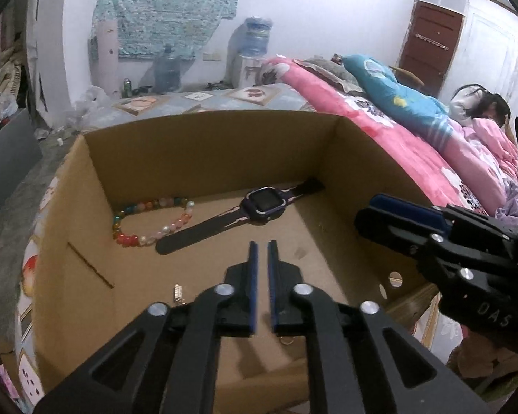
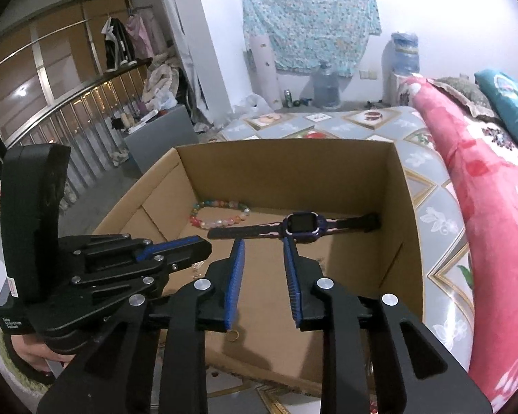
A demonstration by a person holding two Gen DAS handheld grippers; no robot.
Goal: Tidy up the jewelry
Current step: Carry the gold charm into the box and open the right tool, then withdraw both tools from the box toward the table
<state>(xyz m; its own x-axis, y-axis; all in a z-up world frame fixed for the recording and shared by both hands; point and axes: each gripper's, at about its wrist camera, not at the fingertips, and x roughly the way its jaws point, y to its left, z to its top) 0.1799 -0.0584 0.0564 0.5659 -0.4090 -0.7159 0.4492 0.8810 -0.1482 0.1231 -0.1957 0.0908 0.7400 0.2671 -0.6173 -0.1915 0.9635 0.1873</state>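
Observation:
An open cardboard box (image 1: 203, 145) (image 2: 283, 165) holds a coloured bead bracelet (image 1: 148, 220) (image 2: 221, 214), a dark purple smartwatch (image 1: 264, 203) (image 2: 298, 224), a small gold ring (image 1: 286, 339) (image 2: 233, 336) and a small metal charm (image 1: 178, 293). My left gripper (image 1: 262, 245) hangs over the box's near part, its fingers nearly together with nothing between them; it also shows in the right wrist view (image 2: 190, 246). My right gripper (image 2: 262, 241) is open and empty just short of the watch; it also shows in the left wrist view (image 1: 393, 214).
The box rests on a bed with a patterned sheet (image 2: 428, 214). A pink quilt (image 2: 493, 224) lies to the right, where a person (image 1: 483, 107) is lying. Water bottles (image 1: 255, 38) stand by the far wall. A railing (image 2: 69, 103) runs at left.

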